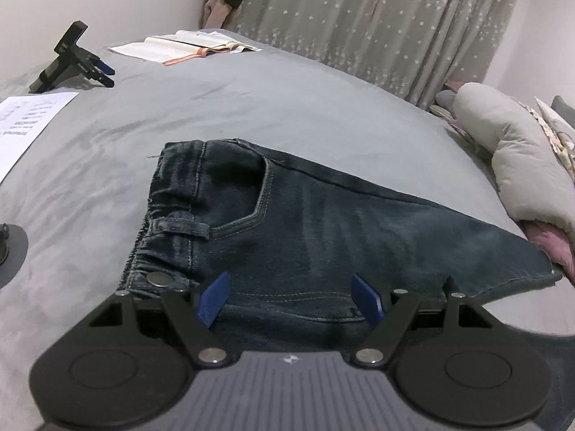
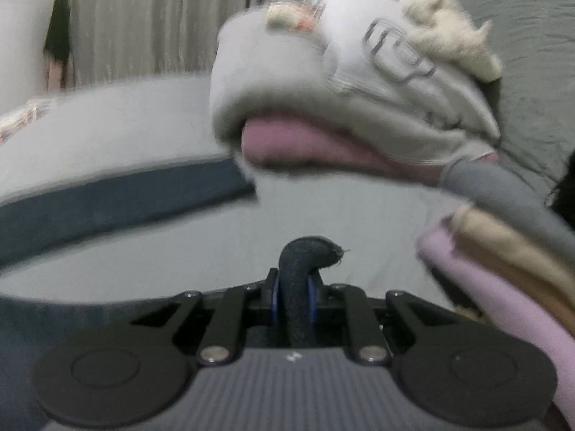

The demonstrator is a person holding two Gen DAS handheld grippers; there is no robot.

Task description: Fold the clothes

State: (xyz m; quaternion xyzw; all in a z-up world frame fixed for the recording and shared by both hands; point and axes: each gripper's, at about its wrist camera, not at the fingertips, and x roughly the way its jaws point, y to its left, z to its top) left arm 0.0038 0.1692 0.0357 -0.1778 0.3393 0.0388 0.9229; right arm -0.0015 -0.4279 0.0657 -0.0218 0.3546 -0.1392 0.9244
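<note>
Gripping a fold of jeans point(image 2: 295, 287), your right tongs point(image 2: 294, 300) face piled clothes point(image 2: 359, 107). Your left tongs point(image 1: 291, 298) gape above denim on the grey bed point(image 1: 251, 107), curtain point(image 1: 377, 18) beyond.

Motion blur smears the clothes pile point(image 2: 345, 82).

Matt denim jeans point(image 1: 323, 222), soft bedsheet point(image 1: 251, 107)
</note>
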